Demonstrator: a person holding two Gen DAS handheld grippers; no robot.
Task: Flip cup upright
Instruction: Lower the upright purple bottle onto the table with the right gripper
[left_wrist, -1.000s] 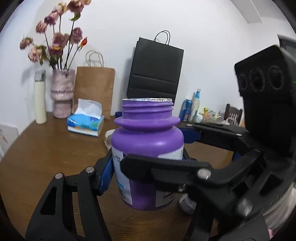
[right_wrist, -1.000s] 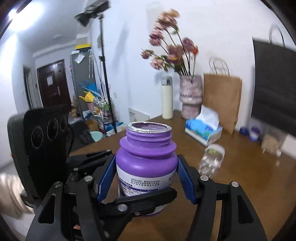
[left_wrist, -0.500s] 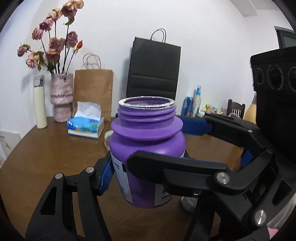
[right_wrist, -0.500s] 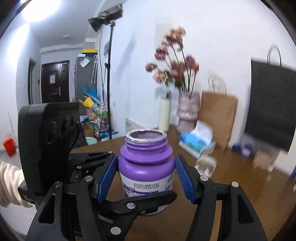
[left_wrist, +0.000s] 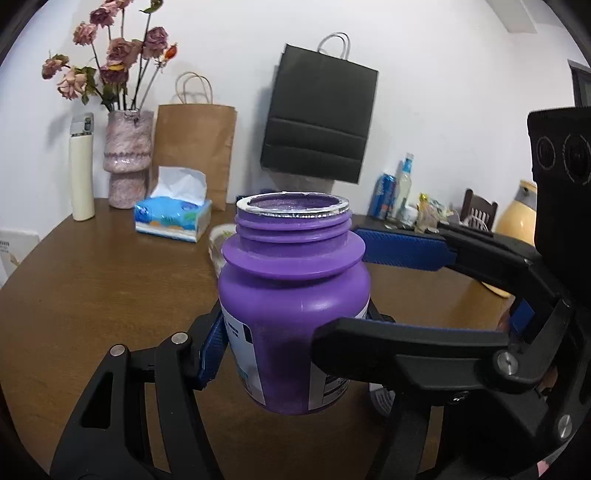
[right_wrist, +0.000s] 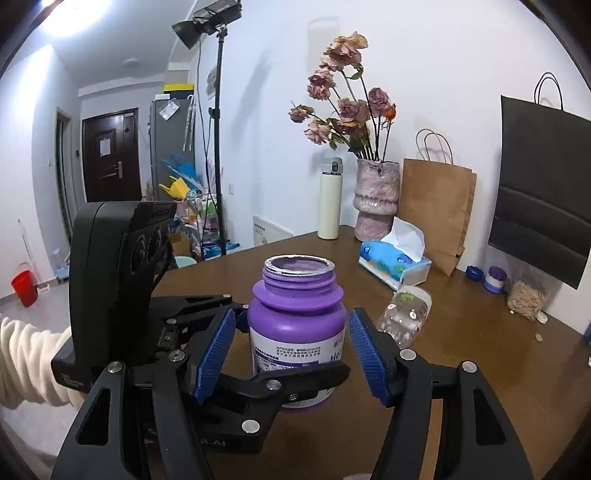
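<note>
While the purple jar (left_wrist: 295, 295) stands mouth-up at frame centre in both views, lifted off the brown table (left_wrist: 92, 280), the left gripper (left_wrist: 291, 343) pinches its lower body: one blue pad presses the jar's left side in the left wrist view, the other finger is hidden behind the right gripper's black arm. In the right wrist view the right gripper (right_wrist: 291, 354) has its blue pads (right_wrist: 216, 354) spread, a gap showing on each side of the jar (right_wrist: 297, 325), not touching it. The left gripper's black finger crosses in front of the jar's base there. Torn foil rings the jar's open mouth; white label with print on lower half. Upper left of left view: pink vase (left_wrist: 127, 155) with dried roses, cream thermos (left_wrist: 82, 166) beside it, brown paper bag (left_wrist: 195, 136), blue tissue box (left_wrist: 171, 218) in front. Black paper bag (left_wrist: 319, 118) upper centre. Right wrist view: clear plastic bottle (right_wrist: 404, 314) lying on table just right of jar.
</note>
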